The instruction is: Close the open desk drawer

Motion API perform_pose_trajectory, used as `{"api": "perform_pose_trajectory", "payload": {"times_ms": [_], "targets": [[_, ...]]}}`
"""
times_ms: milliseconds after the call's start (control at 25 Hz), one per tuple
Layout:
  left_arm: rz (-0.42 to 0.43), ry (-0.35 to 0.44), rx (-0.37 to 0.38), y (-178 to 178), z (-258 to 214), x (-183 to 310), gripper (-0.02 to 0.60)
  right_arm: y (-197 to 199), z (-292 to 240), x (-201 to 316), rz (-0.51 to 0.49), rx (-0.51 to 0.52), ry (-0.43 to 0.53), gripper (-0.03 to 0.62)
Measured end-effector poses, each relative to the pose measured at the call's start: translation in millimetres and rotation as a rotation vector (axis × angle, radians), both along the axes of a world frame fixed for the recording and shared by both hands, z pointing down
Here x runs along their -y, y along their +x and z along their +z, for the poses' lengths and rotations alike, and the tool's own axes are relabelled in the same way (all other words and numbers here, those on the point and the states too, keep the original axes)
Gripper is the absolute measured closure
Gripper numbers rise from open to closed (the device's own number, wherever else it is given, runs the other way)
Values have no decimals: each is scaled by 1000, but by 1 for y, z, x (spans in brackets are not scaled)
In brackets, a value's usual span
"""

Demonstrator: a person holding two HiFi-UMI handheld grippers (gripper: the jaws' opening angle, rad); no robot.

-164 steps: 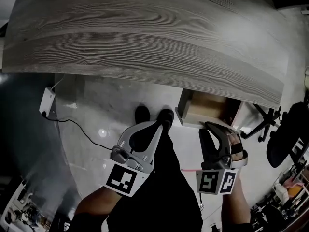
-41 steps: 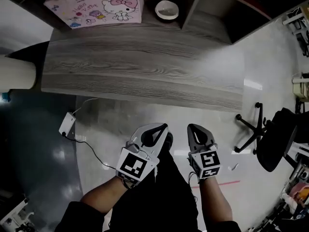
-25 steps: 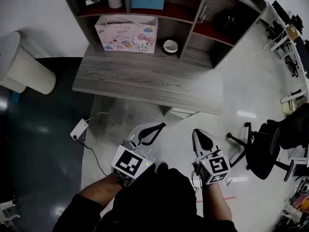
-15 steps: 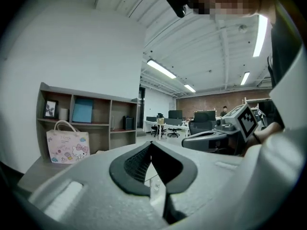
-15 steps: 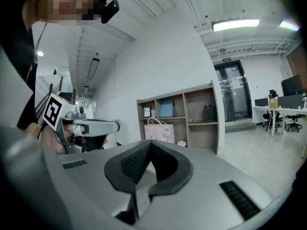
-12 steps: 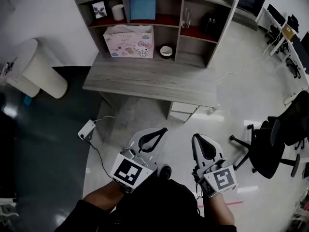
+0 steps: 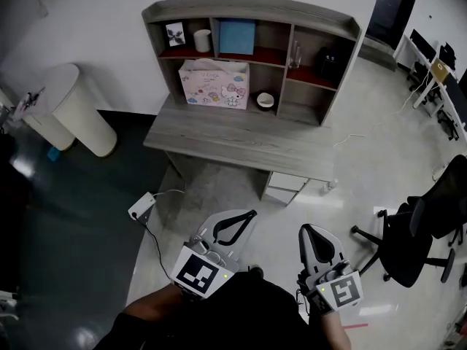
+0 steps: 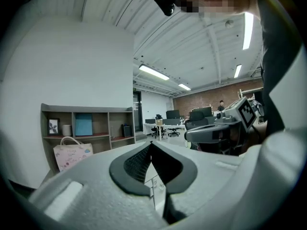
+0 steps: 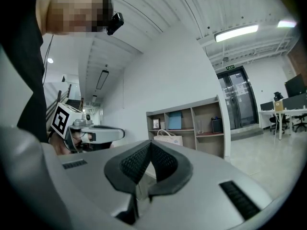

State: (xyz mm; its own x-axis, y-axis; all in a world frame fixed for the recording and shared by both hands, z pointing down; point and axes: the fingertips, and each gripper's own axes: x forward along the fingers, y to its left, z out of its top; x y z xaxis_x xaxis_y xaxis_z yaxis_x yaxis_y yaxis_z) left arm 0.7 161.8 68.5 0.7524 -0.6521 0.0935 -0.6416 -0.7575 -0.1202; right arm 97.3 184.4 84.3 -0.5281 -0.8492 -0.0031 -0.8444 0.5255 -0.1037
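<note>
First, head view, bench [image 7: 241, 133]: grey wood-grain top against the white wall, carrying a shelf unit [image 7: 252, 20] and a pink printed bag [image 7: 214, 84].
Head view, desk drawer [image 7: 284, 187]: in the pale drawer stack under the bench's right end; it is small here, but its front seems flush with the stack.
Head view, left gripper [image 7: 252, 214]: low in frame, well apart from the bench, jaws pressed together.
Head view, right gripper [image 7: 306, 230]: beside the left one, likewise well apart from the bench.
Left gripper view, left gripper [image 8: 151, 143]: dark pads meet at the tip with nothing between them; shelf unit and bag stand far beyond.
Right gripper view, right gripper [image 9: 150, 143]: pads pressed together, empty; the left gripper [image 9: 96, 134] shows at its left.
</note>
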Motion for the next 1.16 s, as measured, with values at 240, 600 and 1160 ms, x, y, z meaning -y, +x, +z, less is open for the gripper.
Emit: {"api": "perform_pose_trajectory", "payload": {"times_ms": [240, 600, 1160], "targets": [[-30, 16, 30, -31, -12, 10, 574, -27, -21, 14, -31, 2, 27, 583], [-36, 3, -57, -34, -20, 24, 574, -45, -27, 25, -34, 2, 24, 584], [-43, -19, -69, -40, -15, 33, 574, -46, -17, 32, -32, 1, 1, 584]]}}
